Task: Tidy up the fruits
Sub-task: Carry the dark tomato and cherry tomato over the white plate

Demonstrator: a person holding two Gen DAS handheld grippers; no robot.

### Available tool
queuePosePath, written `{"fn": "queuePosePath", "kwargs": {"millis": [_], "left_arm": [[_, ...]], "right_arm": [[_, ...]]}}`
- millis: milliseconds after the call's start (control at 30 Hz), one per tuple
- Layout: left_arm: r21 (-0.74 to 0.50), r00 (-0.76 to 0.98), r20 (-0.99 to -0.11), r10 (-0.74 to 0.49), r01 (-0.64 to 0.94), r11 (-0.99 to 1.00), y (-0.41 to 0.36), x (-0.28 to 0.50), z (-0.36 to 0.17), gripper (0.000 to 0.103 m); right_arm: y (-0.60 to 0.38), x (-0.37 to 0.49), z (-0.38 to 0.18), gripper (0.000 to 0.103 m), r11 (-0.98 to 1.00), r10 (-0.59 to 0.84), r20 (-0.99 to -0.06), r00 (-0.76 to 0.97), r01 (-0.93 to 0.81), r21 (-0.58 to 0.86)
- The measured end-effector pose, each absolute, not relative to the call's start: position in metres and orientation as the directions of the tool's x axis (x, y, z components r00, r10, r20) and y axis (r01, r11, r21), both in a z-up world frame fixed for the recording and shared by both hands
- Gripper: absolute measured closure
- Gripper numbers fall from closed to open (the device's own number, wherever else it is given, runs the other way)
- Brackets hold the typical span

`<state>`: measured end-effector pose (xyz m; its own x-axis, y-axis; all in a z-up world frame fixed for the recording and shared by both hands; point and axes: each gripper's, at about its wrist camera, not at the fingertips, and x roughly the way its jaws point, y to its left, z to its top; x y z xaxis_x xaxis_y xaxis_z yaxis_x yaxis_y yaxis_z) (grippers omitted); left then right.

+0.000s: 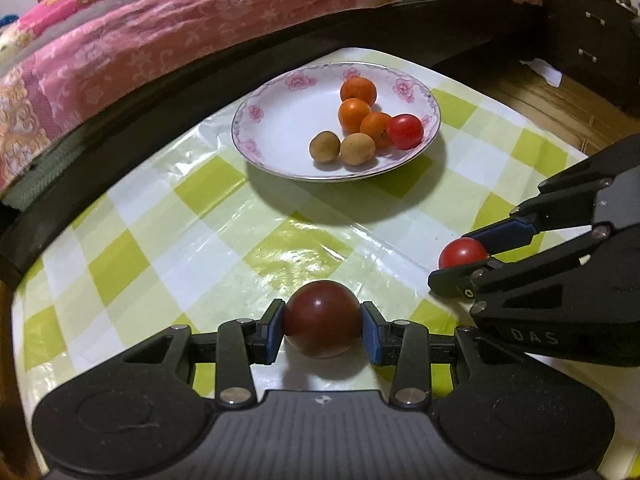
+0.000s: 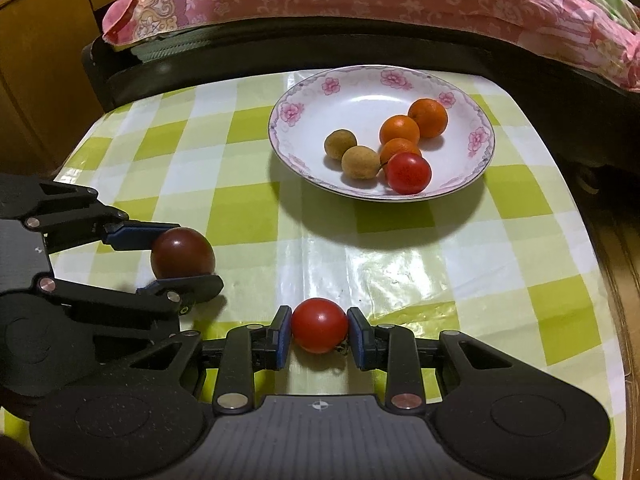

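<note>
My left gripper (image 1: 323, 326) is shut on a dark red tomato (image 1: 322, 318) just above the checked tablecloth; both also show in the right wrist view, gripper (image 2: 182, 258) and tomato (image 2: 183, 253). My right gripper (image 2: 319, 330) is shut on a bright red tomato (image 2: 319, 325), seen from the left wrist view as well (image 1: 463, 253). Ahead stands a white plate with pink flowers (image 1: 280, 120) (image 2: 320, 104). It holds three oranges (image 1: 354, 114), one red tomato (image 1: 405, 131) and two brown longans (image 1: 357, 149).
The table carries a green and white checked plastic cloth (image 1: 160, 240). A bed with a pink quilt (image 1: 140, 32) runs along the table's far edge. A dark cabinet (image 1: 592, 40) stands at the far right, with wooden floor beside it.
</note>
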<state>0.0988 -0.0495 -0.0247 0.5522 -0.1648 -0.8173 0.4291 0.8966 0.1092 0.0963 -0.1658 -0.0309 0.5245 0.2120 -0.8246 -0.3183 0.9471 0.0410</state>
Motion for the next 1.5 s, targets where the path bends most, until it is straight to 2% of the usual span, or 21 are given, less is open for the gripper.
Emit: {"fn": "queuePosePath", "kwargs": {"millis": [267, 1500], "left_arm": [[0.062, 0.547, -0.811, -0.206, 0.431, 0.9, -0.048, 0.109, -0.022, 0.056], [0.04, 0.589, -0.771, -0.243, 0.426, 0.904, -0.06, 0.138, -0.007, 0.056]], "right_arm": [[-0.168, 0.1, -0.029, 0.077, 0.954, 0.213, -0.821, 0.53, -0.294, 0.058], [-0.184, 0.126, 0.007, 0.076, 0.969, 0.215, -0.727, 0.652, -0.236, 0.076]]}}
